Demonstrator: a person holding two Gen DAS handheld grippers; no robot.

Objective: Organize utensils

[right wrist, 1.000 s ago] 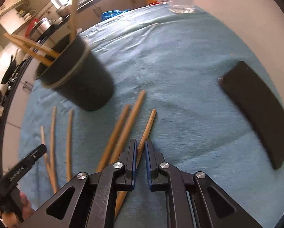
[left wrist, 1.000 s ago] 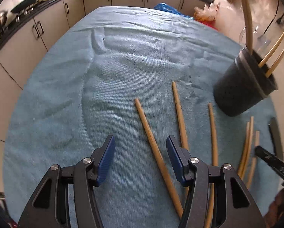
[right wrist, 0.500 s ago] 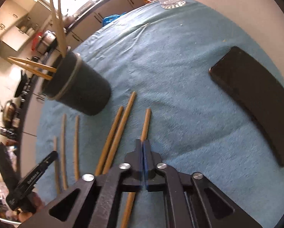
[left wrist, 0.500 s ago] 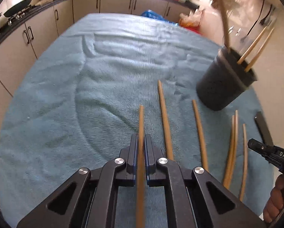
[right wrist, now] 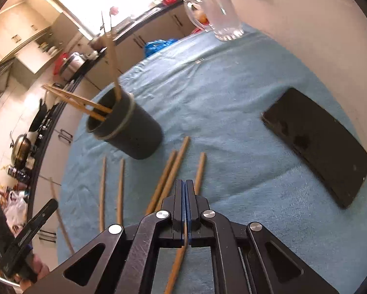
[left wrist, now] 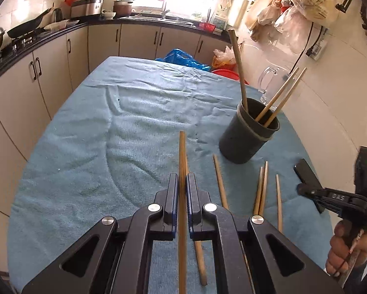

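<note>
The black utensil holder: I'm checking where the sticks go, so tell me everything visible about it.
The black cylindrical utensil holder looks like dark plastic with a paler band below its open rim. It stands on the blue towel-covered table, near its right edge. Three wooden sticks lean out of it. More sticks lie on the cloth before it; no gripper touches it.

Black left gripper [left wrist: 181, 191], blue-lined jaws, silver screws, bare-skinned hand [left wrist: 347, 250]
</note>
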